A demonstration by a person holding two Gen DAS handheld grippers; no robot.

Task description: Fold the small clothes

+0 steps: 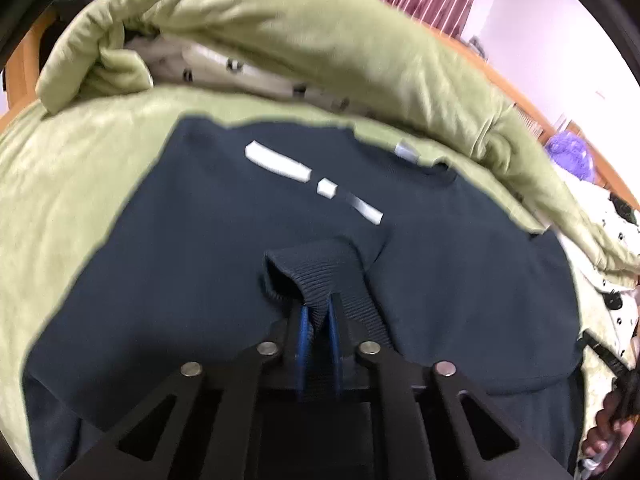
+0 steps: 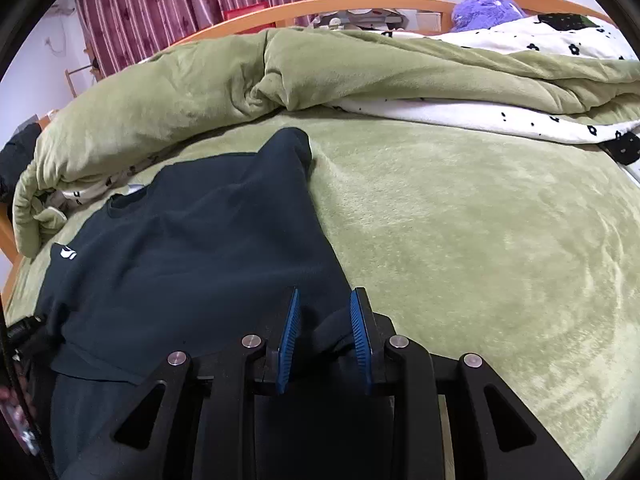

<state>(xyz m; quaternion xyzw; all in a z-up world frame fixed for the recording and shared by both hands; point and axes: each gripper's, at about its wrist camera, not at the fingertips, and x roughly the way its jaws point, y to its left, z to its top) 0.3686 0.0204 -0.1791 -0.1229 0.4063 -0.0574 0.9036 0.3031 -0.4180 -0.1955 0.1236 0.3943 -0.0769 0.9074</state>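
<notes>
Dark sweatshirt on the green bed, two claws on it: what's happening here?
A person with a claw in each hand is folding a dark sweatshirt spread on the green blanket. The left claw is shut on the ribbed cuff of a sleeve brought over the chest. The right claw grips a bunched edge of the garment. The fold is only partly done.

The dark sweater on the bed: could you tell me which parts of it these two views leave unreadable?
- White lettering on the dark sweater: left wrist view, motion-blurred, illegible.
- Hem: both views, hidden behind the left gripper and right gripper.
- Far sleeve end: right wrist view, folded under itself.
</notes>
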